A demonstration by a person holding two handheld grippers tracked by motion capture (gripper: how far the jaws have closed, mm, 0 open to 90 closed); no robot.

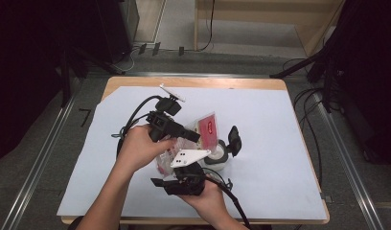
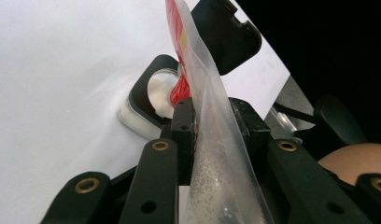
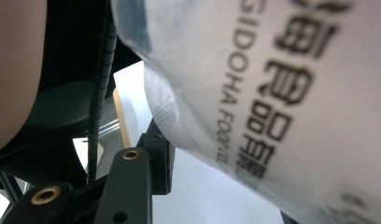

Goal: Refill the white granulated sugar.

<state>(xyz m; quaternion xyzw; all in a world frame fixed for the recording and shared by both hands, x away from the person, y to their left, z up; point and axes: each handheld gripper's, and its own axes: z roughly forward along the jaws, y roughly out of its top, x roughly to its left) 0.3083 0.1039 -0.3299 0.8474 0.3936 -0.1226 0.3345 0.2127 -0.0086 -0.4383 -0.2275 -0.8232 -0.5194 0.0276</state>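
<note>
A clear plastic bag (image 1: 208, 128) with a red label hangs over the middle of the white sheet. My left gripper (image 1: 196, 138) comes in from the left and is shut on it; in the left gripper view both pads press the bag (image 2: 212, 93) from either side, near my left gripper (image 2: 212, 121) tips. My right gripper (image 1: 184, 167) sits below, pointing up at the bag's lower end. In the right gripper view the printed bag (image 3: 282, 93) lies against one finger (image 3: 157, 158) and hides the other.
A round white container (image 1: 217, 155) with a black rim stands right of the grippers, its black lid (image 1: 234, 139) flipped open. The white sheet (image 1: 280, 124) covers a wooden table. A black cable (image 1: 133, 117) loops at the left.
</note>
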